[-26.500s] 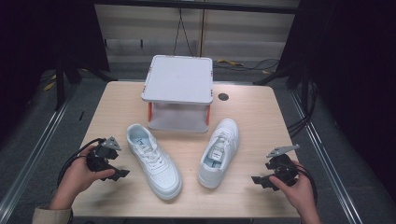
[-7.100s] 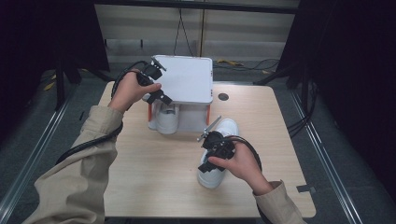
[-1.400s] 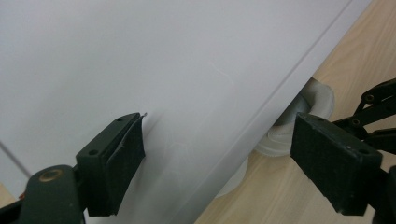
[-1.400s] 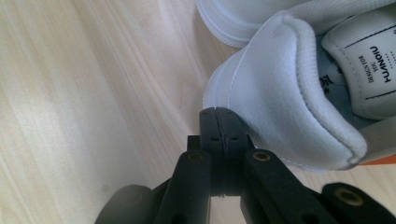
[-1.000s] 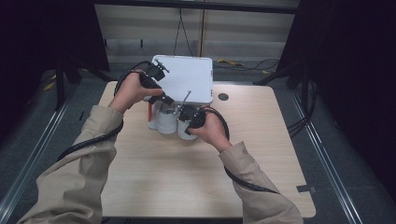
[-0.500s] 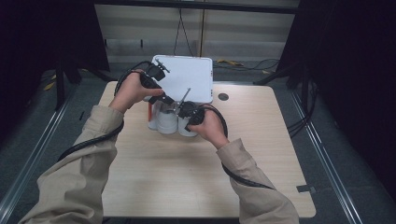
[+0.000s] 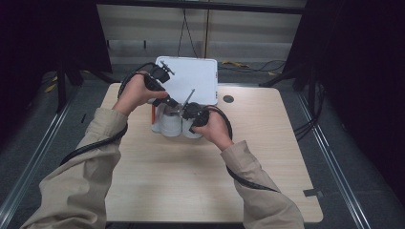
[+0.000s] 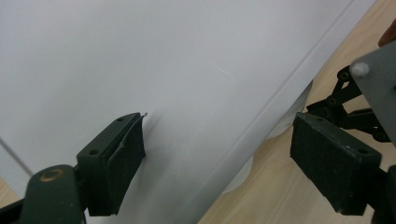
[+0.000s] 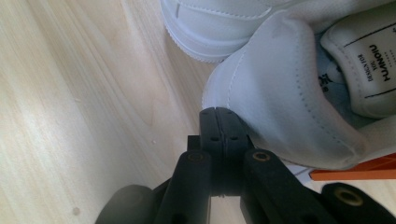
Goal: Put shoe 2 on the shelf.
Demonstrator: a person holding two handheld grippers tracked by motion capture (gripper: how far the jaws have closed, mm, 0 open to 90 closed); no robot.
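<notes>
A white shelf [image 7: 193,78] on orange legs stands at the table's far middle. Two white shoes sit under it, heels toward me: the left shoe [image 7: 169,125] and the right shoe [image 7: 192,131]. My left gripper [image 7: 167,88] is open, its jaws spread over the shelf's white top [image 8: 187,56] with nothing between them [image 8: 217,154]. My right gripper [image 7: 188,112] is shut and empty. Its closed tips [image 9: 219,123] rest against the padded heel of the right shoe [image 9: 285,102], beside the left shoe's heel [image 9: 219,23].
An orange shelf leg [image 9: 355,173] stands just right of the right shoe's heel. Bare wooden table [image 7: 191,181] stretches toward me. A dark round hole [image 7: 228,99] lies right of the shelf. Cables trail from both grippers.
Both shoes, which first lay out on the table, now stand under the shelf. Over the last second both hands have stayed nearly where they were.
</notes>
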